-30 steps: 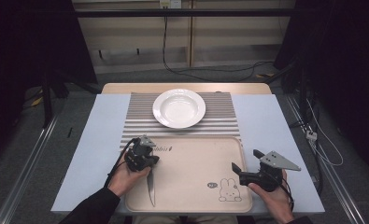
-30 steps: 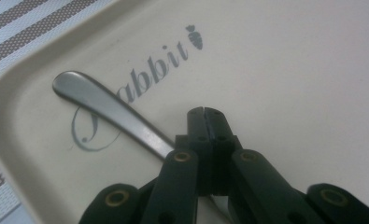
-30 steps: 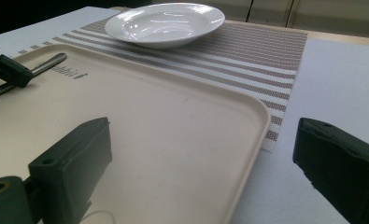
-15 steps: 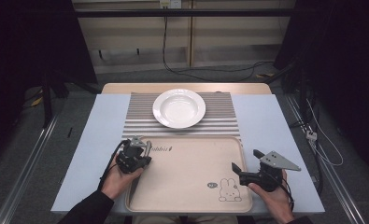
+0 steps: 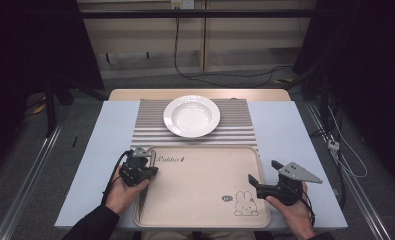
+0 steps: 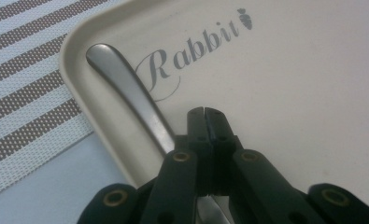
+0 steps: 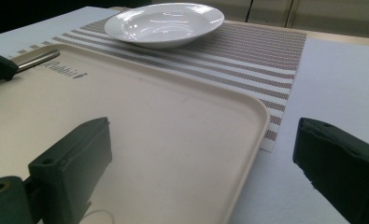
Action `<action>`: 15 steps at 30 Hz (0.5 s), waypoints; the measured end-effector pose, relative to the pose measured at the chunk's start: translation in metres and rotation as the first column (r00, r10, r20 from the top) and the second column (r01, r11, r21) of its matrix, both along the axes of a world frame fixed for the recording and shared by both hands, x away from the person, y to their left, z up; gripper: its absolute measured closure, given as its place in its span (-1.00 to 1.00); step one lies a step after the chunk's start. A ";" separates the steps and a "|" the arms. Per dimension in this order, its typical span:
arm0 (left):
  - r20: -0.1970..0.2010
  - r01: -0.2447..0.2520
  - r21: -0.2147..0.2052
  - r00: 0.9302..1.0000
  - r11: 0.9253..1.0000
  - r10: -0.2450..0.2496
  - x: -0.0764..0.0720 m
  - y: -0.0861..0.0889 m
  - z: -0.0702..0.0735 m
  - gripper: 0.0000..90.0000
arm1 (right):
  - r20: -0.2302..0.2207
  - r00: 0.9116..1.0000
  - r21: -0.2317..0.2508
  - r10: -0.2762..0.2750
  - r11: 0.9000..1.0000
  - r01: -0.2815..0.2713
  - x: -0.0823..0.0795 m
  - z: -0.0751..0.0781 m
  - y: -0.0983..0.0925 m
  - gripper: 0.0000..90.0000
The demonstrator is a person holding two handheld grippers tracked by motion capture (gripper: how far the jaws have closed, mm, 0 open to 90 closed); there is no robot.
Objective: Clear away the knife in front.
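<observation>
1. A white bowl [image 5: 191,116] stands empty on a striped mat [image 5: 235,131]; both lie at the table's [image 5: 295,135] far side.
2. Cables [image 5: 185,70] trail across the floor behind.

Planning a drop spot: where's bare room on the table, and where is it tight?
Free: middle of the tray between the left gripper and right gripper; blue table right of the striped mat. Crowded: tray's left rim, where the metal utensil lies by the shut left gripper; the plate takes mid-mat.
</observation>
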State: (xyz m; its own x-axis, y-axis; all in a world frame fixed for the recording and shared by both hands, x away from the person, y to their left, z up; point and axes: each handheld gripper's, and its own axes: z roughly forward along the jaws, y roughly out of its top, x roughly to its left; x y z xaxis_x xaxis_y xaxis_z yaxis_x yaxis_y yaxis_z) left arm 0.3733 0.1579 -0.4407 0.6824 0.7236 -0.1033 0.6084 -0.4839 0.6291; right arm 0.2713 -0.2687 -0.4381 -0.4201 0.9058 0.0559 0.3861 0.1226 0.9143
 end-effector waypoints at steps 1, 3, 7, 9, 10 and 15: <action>0.013 0.004 -0.012 1.000 1.000 -0.004 -0.001 0.000 0.001 0.89 | 0.000 1.000 0.002 -0.002 1.000 0.002 0.000 0.000 0.000 -0.90; 0.039 0.017 -0.024 0.999 1.000 -0.016 -0.002 0.001 0.005 0.87 | -0.003 1.000 0.005 -0.006 1.000 0.006 0.000 0.000 -0.001 -0.90; 0.079 0.001 -0.051 0.997 0.999 0.003 -0.005 0.003 0.012 0.68 | -0.002 1.000 0.004 -0.005 1.000 0.005 0.000 0.000 0.000 -0.90; 0.094 -0.005 -0.066 0.996 0.998 0.011 -0.005 0.003 0.014 0.54 | 0.001 1.000 0.004 -0.003 1.000 0.003 0.000 0.000 0.000 -0.90; 0.099 -0.002 -0.070 0.995 0.998 0.009 -0.006 0.003 0.014 0.46 | 0.001 1.000 0.008 -0.005 1.000 0.005 0.000 0.000 0.000 -0.90; 0.154 0.010 -0.075 0.988 0.997 0.002 -0.011 0.001 0.019 0.00 | 0.002 1.000 0.008 -0.007 1.000 0.007 -0.001 0.000 -0.002 -0.90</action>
